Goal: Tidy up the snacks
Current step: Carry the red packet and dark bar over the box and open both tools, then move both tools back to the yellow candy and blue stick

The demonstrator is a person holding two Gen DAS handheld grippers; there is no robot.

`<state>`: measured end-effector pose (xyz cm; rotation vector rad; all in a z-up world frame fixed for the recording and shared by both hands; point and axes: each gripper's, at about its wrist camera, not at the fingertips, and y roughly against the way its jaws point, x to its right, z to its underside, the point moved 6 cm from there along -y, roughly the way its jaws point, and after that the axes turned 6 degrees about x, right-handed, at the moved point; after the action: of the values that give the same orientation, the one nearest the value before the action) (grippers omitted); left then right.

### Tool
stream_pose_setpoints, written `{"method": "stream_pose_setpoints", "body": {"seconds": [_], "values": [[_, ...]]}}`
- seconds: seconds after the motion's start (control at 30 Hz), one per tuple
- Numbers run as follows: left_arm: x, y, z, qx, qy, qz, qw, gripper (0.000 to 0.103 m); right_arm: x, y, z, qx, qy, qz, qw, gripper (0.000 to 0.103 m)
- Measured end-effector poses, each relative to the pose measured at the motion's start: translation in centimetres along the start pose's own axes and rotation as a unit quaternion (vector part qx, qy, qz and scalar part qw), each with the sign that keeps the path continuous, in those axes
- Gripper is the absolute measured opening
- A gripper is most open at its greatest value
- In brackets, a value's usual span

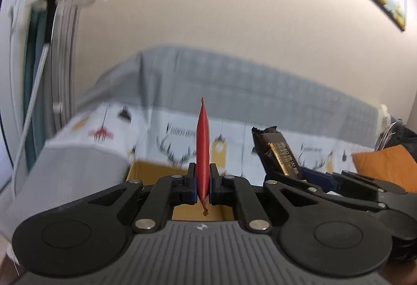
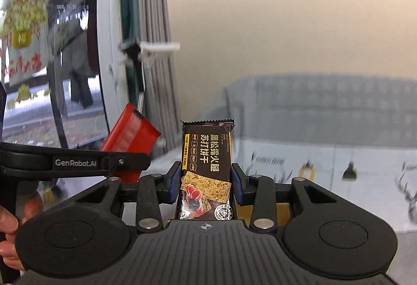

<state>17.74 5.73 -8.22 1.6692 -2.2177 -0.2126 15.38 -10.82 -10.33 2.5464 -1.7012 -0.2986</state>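
My left gripper (image 1: 202,184) is shut on a red snack packet (image 1: 202,144), held edge-on and upright in the air. The packet also shows in the right wrist view (image 2: 130,134), flat side on, at the left. My right gripper (image 2: 206,184) is shut on a dark brown cracker packet (image 2: 207,167) with gold lettering, held upright. That packet also shows in the left wrist view (image 1: 278,152), to the right of my left gripper. The two grippers are side by side, both raised.
A cardboard box (image 1: 148,170) lies low behind my left fingers. A grey sofa (image 1: 260,87) with a white patterned cover (image 1: 234,136) fills the background. An orange cushion (image 1: 383,167) is at the right. Curtains and a window (image 2: 52,50) stand at the left.
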Motion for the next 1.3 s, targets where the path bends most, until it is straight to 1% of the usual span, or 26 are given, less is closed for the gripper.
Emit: {"method": "stream_pose_setpoints", "body": {"seconds": [0.1, 0.17, 0.2, 0.27, 0.3, 0.4, 0.47, 0.6, 0.67, 0.73, 0.77, 0.8, 0.83, 0.87, 0.93, 1.0, 1.07, 1.2, 1.3], "values": [[-1.8, -2.6, 2.9, -0.036, -0.001, -0.019, 0.9992, 0.008, 0.2, -2.5, 3.6, -0.047, 0.001, 0.007, 0.999, 0.041], [-3.0, -4.6, 5.4, -0.06, -0.015, -0.034, 0.9975, 0.008, 0.8, -4.4, 6.6, -0.086, -0.008, 0.015, 0.996, 0.041], [-3.9, -5.7, 6.7, -0.08, -0.018, -0.044, 0.9957, 0.008, 1.3, -5.3, 8.2, -0.105, -0.013, 0.023, 0.994, 0.041], [-5.5, -7.5, 9.2, -0.12, 0.004, -0.044, 0.9918, 0.008, 1.1, -6.9, 10.3, -0.131, -0.016, 0.032, 0.991, 0.041], [-6.2, -8.0, 10.0, -0.132, 0.009, -0.048, 0.9901, 0.008, 1.4, -7.3, 11.4, -0.143, -0.02, 0.035, 0.989, 0.041], [-7.7, -9.0, 12.1, -0.155, 0.01, -0.056, 0.9863, 0.008, 1.5, -8.0, 13.6, -0.167, -0.025, 0.04, 0.985, 0.041], [-8.3, -9.3, 13.0, -0.166, 0.01, -0.06, 0.9843, 0.008, 1.6, -8.2, 14.5, -0.177, -0.028, 0.041, 0.983, 0.041], [-8.9, -10.0, 14.4, -0.183, 0.006, -0.066, 0.9808, 0.008, 1.3, -9.0, 15.8, -0.186, -0.031, 0.043, 0.981, 0.041], [-8.7, -10.1, 14.6, -0.186, 0.003, -0.07, 0.9801, 0.009, 1.2, -9.4, 16.0, -0.185, -0.037, 0.033, 0.981, 0.041], [-7.6, -10.3, 14.2, -0.183, -0.028, -0.067, 0.9805, 0.023, 1.0, -9.2, 15.7, -0.169, -0.044, 0.009, 0.985, 0.043], [-6.9, -10.2, 13.9, -0.178, -0.041, -0.059, 0.9813, 0.055, 1.1, -9.2, 15.2, -0.158, -0.044, 0.001, 0.986, 0.05], [-6.1, -10.0, 13.5, -0.168, -0.055, -0.065, 0.9821, 0.081, 1.2, -8.6, 14.8, -0.146, -0.041, -0.004, 0.988, 0.059], [-5.5, -9.8, 13.2, -0.156, -0.071, -0.084, 0.9816, 0.089, 1.7, -8.1, 14.4, -0.134, -0.041, -0.002, 0.99, 0.058], [-4.8, -9.8, 12.8, -0.141, -0.086, -0.087, 0.9825, 0.095, 2.4, -7.5, 14.0, -0.125, -0.044, -0.001, 0.991, 0.06], [-2.5, -10.1, 12.2, -0.127, -0.096, -0.059, 0.9855, 0.096, 4.7, -5.8, 13.4, -0.107, -0.054, 0.011, 0.993, 0.06], [0.0, -10.8, 12.0, -0.124, -0.098, -0.028, 0.9871, 0.096, 8.1, -3.9, 13.2, -0.094, -0.058, 0.043, 0.993, 0.06], [3.1, -12.0, 12.2, -0.117, -0.112, 0.003, 0.9868, 0.096, 11.7, -2.1, 13.3, -0.087, -0.054, 0.077, 0.992, 0.06], [10.2, -15.5, 13.4, -0.118, -0.15, 0.056, 0.98, 0.096, 19.7, 1.8, 15.0, -0.079, -0.049, 0.142, 0.985, 0.06], [15.5, -19.4, 14.5, -0.133, -0.167, 0.096, 0.9721, 0.096, 26.2, 4.0, 17.4, -0.085, -0.059, 0.194, 0.975, 0.06]]}}
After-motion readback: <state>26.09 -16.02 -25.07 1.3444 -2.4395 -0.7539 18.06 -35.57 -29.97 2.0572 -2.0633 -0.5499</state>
